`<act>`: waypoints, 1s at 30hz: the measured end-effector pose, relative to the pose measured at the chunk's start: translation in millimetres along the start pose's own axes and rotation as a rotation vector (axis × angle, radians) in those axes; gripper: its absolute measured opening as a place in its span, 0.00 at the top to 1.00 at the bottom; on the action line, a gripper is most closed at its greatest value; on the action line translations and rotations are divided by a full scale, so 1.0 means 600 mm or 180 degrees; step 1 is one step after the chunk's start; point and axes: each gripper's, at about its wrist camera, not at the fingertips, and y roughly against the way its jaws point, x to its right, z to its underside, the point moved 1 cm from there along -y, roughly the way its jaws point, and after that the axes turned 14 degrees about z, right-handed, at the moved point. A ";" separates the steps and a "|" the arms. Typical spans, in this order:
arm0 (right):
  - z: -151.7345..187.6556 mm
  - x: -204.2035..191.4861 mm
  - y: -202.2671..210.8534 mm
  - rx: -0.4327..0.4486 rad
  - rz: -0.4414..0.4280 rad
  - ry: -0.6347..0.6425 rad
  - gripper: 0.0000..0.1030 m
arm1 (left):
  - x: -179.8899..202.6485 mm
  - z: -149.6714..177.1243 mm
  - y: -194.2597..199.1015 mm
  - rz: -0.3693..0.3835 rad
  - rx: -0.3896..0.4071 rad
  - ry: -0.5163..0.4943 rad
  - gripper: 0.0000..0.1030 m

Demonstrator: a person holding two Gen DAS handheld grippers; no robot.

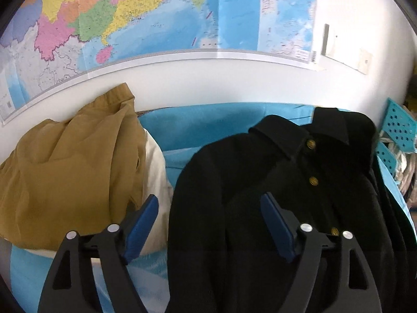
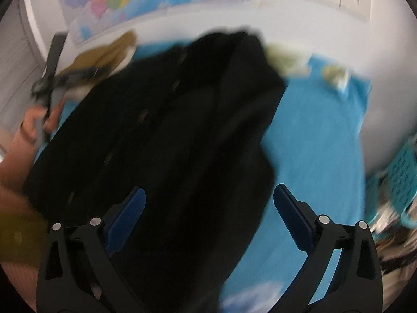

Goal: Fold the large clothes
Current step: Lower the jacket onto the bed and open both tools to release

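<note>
On blue cloth [image 1: 182, 130]: one black coat [image 1: 260, 182], three brass buttons [image 1: 311, 144], one tan garment [image 1: 73, 169].

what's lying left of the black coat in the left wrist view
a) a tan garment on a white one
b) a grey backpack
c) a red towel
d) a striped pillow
a: a tan garment sits atop a white one, left of the black coat.

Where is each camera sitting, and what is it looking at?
Left wrist: rides on the left gripper, facing the black jacket, tan garment and wall map; its open blue fingers show.
Right wrist: rides on the right gripper, blurred, looking down at the jacket on the blue sheet; a hand shows.
Shared: jacket, tan garment, map, sheet.
</note>
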 end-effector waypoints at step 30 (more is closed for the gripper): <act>-0.014 0.207 0.038 0.0442 0.1251 -0.1366 0.22 | -0.062 0.264 0.173 0.0903 -0.0423 0.0256 0.15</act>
